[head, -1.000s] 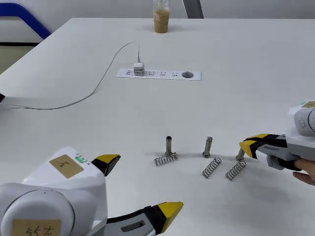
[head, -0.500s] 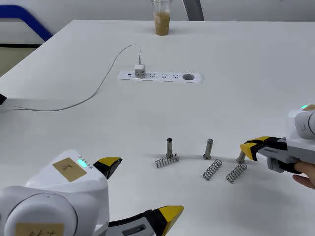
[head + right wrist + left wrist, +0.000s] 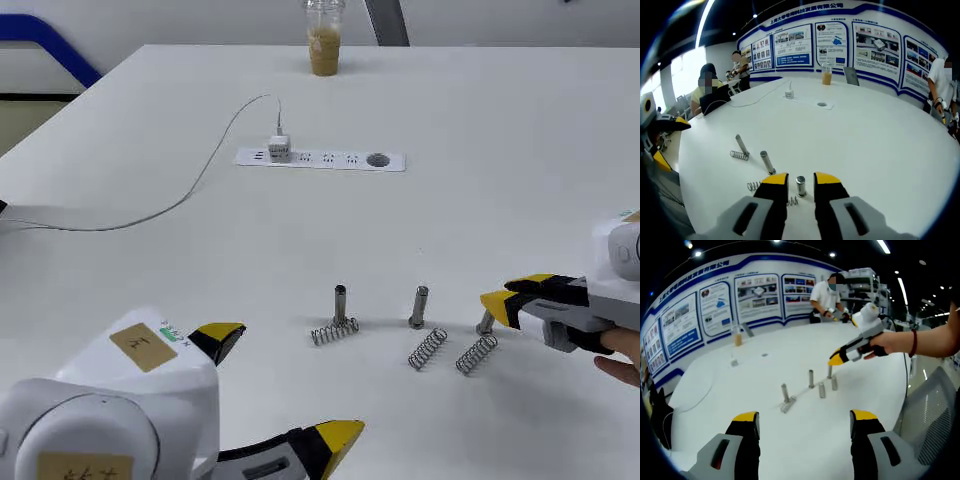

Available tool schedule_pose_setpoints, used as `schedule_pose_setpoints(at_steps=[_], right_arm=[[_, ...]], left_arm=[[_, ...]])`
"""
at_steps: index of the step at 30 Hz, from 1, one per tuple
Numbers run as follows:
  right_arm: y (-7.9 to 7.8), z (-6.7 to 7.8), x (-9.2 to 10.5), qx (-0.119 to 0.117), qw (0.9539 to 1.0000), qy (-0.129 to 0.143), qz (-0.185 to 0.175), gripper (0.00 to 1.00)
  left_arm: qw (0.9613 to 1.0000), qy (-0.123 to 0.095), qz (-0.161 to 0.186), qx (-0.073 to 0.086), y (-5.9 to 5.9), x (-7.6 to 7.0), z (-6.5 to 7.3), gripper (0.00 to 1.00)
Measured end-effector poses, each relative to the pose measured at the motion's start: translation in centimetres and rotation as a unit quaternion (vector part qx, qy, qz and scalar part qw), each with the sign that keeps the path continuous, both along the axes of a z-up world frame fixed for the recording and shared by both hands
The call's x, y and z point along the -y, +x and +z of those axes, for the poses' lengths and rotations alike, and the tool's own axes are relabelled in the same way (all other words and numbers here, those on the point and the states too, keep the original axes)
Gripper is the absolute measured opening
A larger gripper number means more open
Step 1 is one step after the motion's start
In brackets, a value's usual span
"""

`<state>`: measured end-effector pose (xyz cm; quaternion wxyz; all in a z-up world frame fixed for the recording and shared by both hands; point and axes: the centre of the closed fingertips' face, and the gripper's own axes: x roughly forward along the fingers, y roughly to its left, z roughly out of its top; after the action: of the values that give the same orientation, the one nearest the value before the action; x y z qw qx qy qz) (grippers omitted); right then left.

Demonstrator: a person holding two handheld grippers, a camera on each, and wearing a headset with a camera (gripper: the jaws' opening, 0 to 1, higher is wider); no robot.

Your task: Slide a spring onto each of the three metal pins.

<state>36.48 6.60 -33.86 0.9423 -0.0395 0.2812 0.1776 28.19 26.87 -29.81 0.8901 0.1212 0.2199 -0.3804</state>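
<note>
Metal pins: upright on the white table [image 3: 500, 150] — left pin [image 3: 340, 303], middle pin [image 3: 419, 305], right pin [image 3: 486, 322].
Springs: flat beside the pin bases — left spring [image 3: 335, 331], middle spring [image 3: 428, 347], right spring [image 3: 477, 353].
Right gripper [image 3: 801, 179]: jaws narrowly parted, empty; right pin sits between the tips.
Left gripper [image 3: 277, 388]: jaws wide apart, holding nothing, well apart from the pins.

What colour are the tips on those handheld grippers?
Yellow. It shows best in the left gripper view, on the left gripper.
</note>
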Motion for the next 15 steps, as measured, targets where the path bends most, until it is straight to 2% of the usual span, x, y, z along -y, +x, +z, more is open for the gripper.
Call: schedule_pose_setpoints(at_steps=[7,15], right_arm=[[-0.7,0.8,-0.5,0.006,0.9998,0.016,0.005,0.28],[-1.7,2.0,-1.2,0.019,0.9990,0.032,0.026,0.39]], left_arm=[[0.9999,0.012,-0.012,-0.001,0.6,-0.1,-0.5,0.73],[0.9996,0.019,-0.022,-0.001,2.0,-0.1,-1.0,0.70]])
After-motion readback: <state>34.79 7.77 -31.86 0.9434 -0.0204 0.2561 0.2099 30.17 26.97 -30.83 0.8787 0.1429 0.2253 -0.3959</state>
